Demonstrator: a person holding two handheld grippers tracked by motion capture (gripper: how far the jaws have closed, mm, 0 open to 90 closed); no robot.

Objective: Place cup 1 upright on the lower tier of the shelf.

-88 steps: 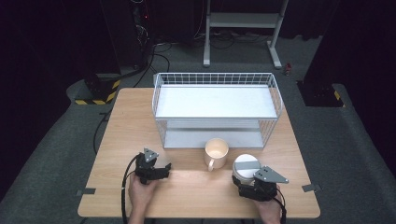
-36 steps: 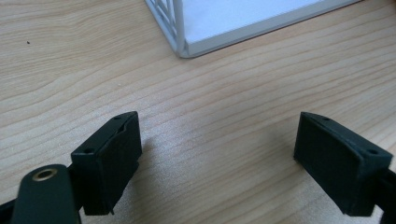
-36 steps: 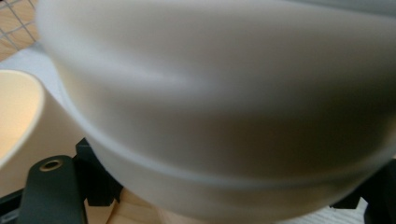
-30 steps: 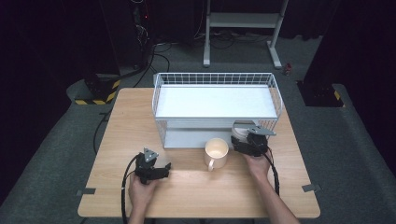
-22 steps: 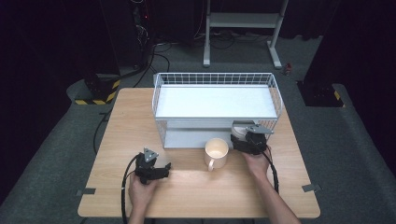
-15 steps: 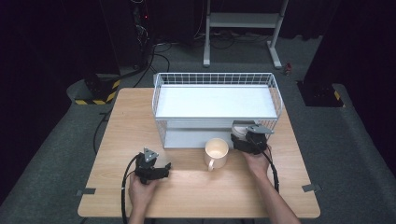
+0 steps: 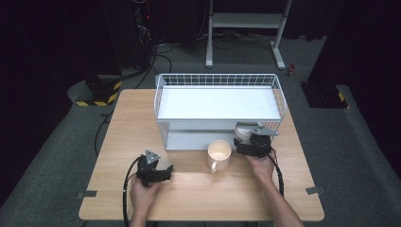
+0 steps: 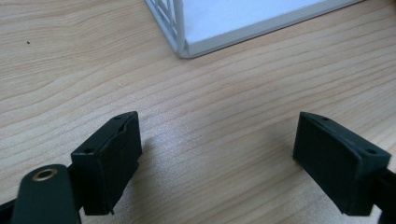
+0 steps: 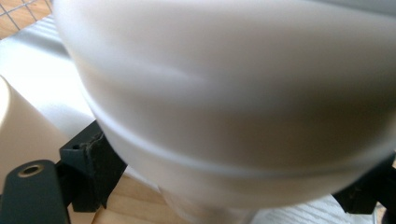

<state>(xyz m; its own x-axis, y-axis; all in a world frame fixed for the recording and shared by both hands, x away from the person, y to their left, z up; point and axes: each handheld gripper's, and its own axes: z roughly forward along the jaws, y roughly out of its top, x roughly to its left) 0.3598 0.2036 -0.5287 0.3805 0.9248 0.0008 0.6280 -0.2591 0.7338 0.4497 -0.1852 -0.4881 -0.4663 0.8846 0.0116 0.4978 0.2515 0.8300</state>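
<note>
A white bowl [image 9: 233,93] sits close between the jaws of my right gripper [image 9: 224,182]. The jaws have just been opening, and a gap shows beside the bowl's narrow foot. In the high view the bowl [image 7: 243,132] rests at the front right of the wire rack's lower shelf, with the right gripper [image 7: 249,142] just behind it. A cream mug [image 7: 219,152] stands on the table to its left, handle toward me. My left gripper [image 7: 158,174] lies on the table at the front left. Its jaws [image 8: 217,154] stand open over bare wood.
The white two-tier wire rack [image 7: 215,79] takes up the table's far half; its front corner [image 8: 184,46] lies ahead of the left gripper. The mug's side [image 9: 18,135] is close to the right gripper's left jaw. Cables trail from both grippers toward me.
The right gripper carried the bowl from the table's front right up to the rack's lower shelf, then held still there. The left gripper has not moved.
</note>
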